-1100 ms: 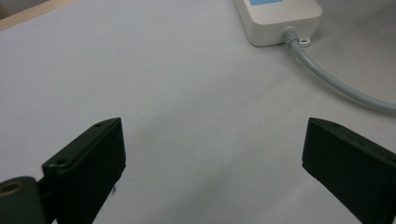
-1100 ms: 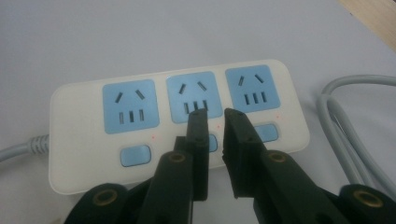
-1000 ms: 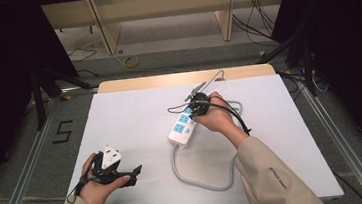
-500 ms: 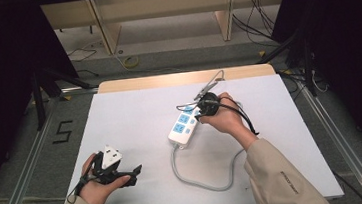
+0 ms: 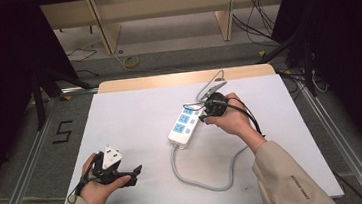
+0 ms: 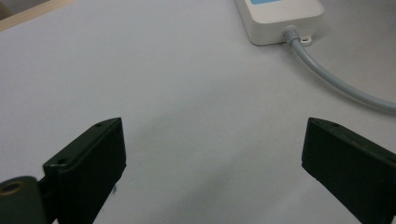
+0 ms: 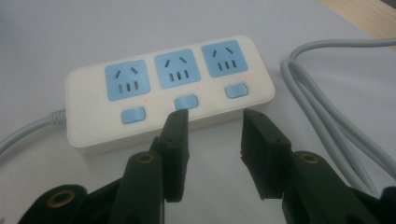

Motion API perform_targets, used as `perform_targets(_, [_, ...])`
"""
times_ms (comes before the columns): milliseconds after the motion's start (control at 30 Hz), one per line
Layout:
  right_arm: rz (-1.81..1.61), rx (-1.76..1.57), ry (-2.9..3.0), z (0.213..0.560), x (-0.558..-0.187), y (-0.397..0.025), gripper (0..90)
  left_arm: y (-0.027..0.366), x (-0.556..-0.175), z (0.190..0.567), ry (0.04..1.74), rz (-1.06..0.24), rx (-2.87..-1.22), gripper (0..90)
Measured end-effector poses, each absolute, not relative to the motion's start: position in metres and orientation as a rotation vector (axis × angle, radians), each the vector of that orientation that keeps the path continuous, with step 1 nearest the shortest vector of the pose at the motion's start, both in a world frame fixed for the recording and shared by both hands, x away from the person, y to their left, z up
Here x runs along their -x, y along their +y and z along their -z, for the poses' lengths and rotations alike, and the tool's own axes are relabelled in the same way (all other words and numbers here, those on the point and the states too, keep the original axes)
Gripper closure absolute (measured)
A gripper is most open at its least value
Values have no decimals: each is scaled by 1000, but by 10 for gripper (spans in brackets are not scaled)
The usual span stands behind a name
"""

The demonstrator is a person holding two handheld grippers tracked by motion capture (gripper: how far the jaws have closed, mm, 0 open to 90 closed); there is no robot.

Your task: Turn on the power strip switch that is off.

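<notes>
Right tongs (image 7: 212,133) drawn back off power strip (image 7: 163,88), part-open, empty; left tongs (image 6: 212,154) wide apart.

The person wears beige sleeves; the right sleeve (image 5: 286,177) bears a small line of dark print, too small to read. Each hand carries a black two-jaw gripper. The left gripper (image 5: 112,170) has a pale three-cornered plate on top. The right gripper (image 5: 213,106) trails a black cable. Brass-coloured screws dot its flat black jaws.
</notes>
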State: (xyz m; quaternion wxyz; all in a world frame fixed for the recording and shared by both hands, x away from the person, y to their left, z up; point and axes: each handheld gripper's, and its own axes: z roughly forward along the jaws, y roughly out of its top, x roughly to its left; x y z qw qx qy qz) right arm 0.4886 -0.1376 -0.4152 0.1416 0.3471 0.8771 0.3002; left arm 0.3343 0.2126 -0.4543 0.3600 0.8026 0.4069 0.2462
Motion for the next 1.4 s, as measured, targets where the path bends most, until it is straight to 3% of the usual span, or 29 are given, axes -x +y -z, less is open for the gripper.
perform_targets(1400, [-967, -1109, 2409, 402, -455, -199, 561, 212, -335, 455, 1071, -621, -2056, 67])
